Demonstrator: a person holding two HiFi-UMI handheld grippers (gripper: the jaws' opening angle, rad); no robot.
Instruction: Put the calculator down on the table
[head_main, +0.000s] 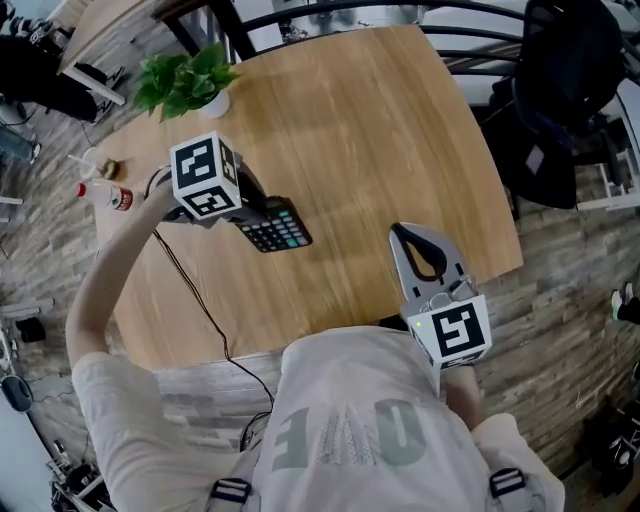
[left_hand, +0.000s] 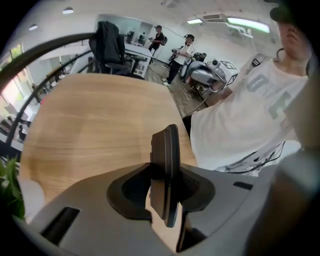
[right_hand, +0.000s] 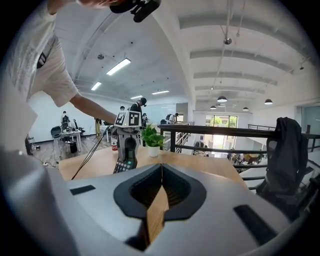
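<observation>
The black calculator (head_main: 277, 229) with green and white keys is clamped at one end in my left gripper (head_main: 256, 212), over the left middle of the wooden table (head_main: 370, 130). In the left gripper view the calculator (left_hand: 167, 142) stands edge-on between the pads, and the left gripper (left_hand: 167, 175) is shut on it. From the right gripper view, the calculator (right_hand: 124, 163) hangs keys-forward below the left gripper (right_hand: 128, 145), its lower end close to the tabletop; I cannot tell whether it touches. My right gripper (head_main: 399, 233) is held by the near table edge, and in its own view the right gripper (right_hand: 161, 168) is shut on nothing.
A potted green plant (head_main: 190, 80) stands at the table's far left corner. A small bottle (head_main: 106, 194) sits near the left edge. A black cable (head_main: 200, 300) trails from the left gripper over the near edge. A chair with a dark jacket (head_main: 565, 90) stands to the right.
</observation>
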